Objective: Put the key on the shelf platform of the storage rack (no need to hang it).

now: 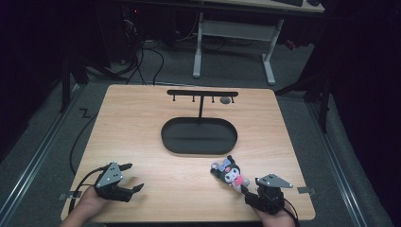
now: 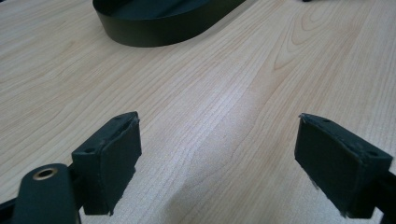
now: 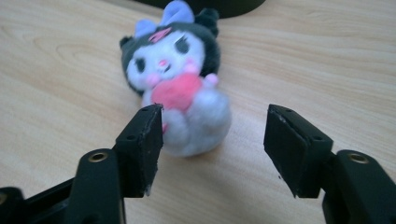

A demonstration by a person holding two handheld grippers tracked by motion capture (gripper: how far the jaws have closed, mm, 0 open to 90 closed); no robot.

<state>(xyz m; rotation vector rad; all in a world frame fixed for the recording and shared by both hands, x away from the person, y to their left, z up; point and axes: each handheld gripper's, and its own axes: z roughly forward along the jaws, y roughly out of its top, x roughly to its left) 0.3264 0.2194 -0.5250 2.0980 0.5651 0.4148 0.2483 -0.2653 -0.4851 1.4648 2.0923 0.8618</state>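
My right tool gapes wide around the plush doll lying on the tabletop near the black hanger stand, ungripped, hanging undone; my left tool hovers wide, empty.

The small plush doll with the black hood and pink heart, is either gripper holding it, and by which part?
Neither. The right gripper stands open with the plush doll ahead of its pads; the left gripper is open over bare wooden table.
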